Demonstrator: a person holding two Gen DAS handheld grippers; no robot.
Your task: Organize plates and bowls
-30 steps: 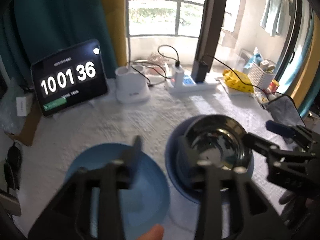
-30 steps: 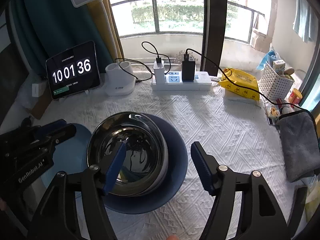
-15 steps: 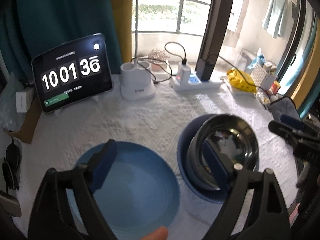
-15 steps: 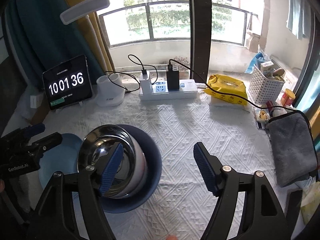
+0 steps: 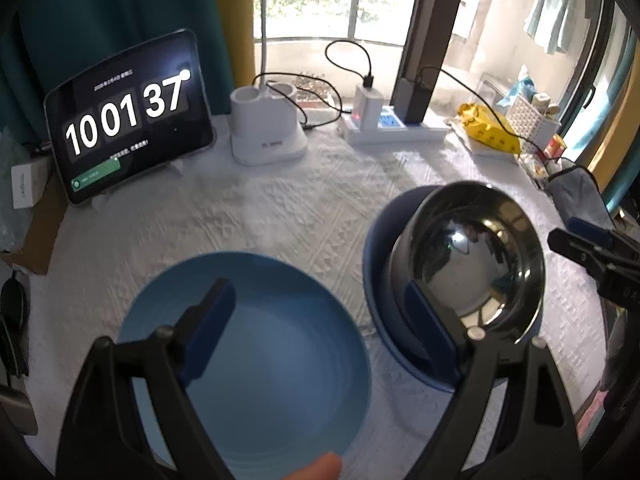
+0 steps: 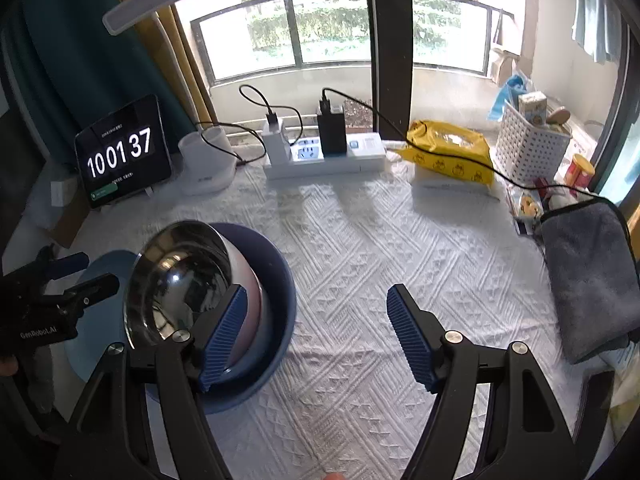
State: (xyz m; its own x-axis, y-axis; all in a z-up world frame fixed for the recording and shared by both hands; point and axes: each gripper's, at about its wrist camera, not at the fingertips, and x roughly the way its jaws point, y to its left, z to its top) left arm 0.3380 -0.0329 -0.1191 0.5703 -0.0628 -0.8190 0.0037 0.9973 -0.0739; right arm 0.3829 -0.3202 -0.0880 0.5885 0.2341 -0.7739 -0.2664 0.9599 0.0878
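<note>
The left gripper (image 5: 320,328) hangs above the table with its jaws spread wide and nothing between them. One blue pad (image 5: 208,336) sits over the light blue plate (image 5: 256,360), the other over the near edge of the dark blue bowl (image 5: 378,240). The right gripper (image 6: 316,332) is also wide open and holds nothing; its left pad (image 6: 224,332) is in front of the bowls, and its right pad (image 6: 412,340) is over the bare white tablecloth (image 6: 360,248).

The light blue plate lies flat on the tablecloth, on the left side of the table. Just beside it, to the right, stands the dark blue bowl. A steel bowl (image 5: 476,260) rests inside the dark blue bowl, tilted, with its opening tipped toward the plate side. From the right wrist view the steel bowl (image 6: 180,280) leans against the dark blue bowl's (image 6: 280,280) inner wall, and the plate (image 6: 108,264) shows behind it, partly hidden by the left gripper (image 6: 52,300).

At the back of the table stands a tablet (image 5: 128,116) with a clock that reads 10 01 37. Next to it is a white lamp base (image 5: 268,136), then a power strip (image 6: 324,160) with chargers plugged in. Further right lie a yellow packet (image 6: 452,152), a white basket (image 6: 528,148) and a grey towel (image 6: 592,276) at the table's right edge.
</note>
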